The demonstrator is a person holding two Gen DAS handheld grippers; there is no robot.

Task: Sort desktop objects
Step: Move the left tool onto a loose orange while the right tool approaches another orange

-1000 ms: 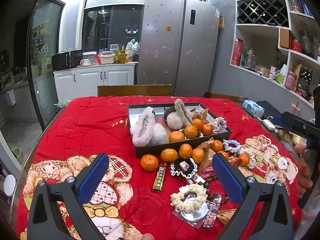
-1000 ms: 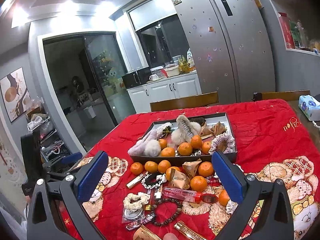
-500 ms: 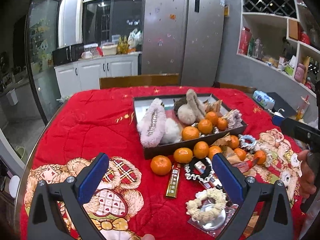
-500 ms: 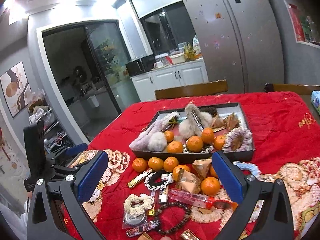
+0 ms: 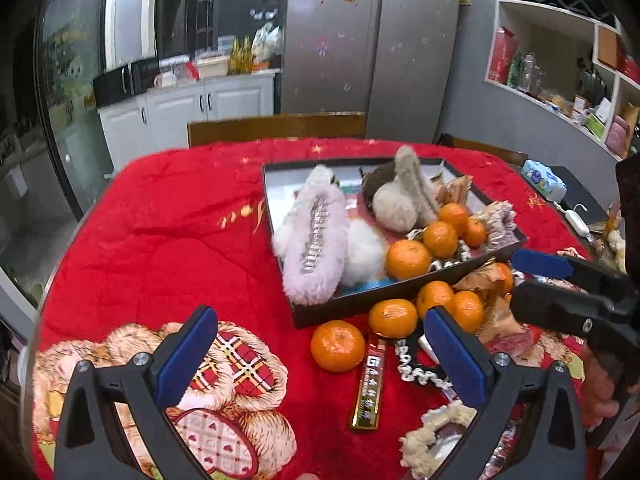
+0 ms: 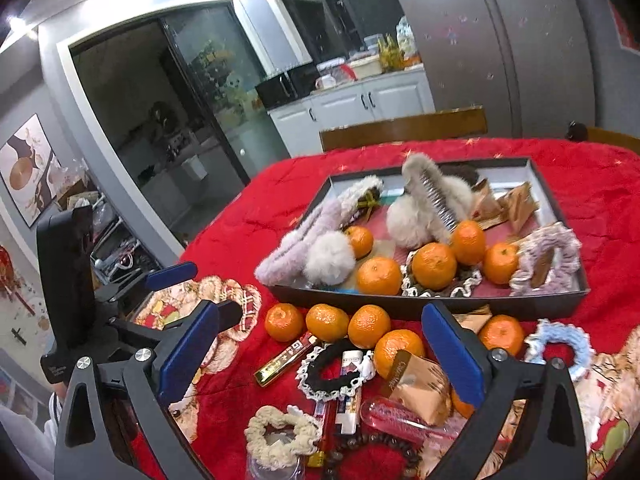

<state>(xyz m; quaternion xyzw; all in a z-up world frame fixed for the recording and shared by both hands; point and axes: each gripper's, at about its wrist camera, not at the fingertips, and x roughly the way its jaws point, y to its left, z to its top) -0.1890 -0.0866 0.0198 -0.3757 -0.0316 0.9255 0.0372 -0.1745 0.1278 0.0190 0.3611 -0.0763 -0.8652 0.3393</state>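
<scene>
Fingers of both grippers spread wide, holding nothing. Left gripper (image 5: 320,354) hovers above red cloth on table (image 5: 168,232), nearest loose tangerine (image 5: 338,346) just ahead between its pads. Right gripper (image 6: 324,354) hangs over clutter before tray (image 6: 440,306): tangerines, gold bar (image 6: 286,360), black lace scrunchie (image 6: 332,372), wrapped snack (image 6: 420,384). Tray already holds fluffy hair clips and several tangerines, so likely sorting target. Judgement: approach stage, wide opening suits round fruit; no contact yet.

Both wrist views look down close over the table — sharing the tray (image 5: 404,288) and oranges (image 6: 326,322).
</scene>
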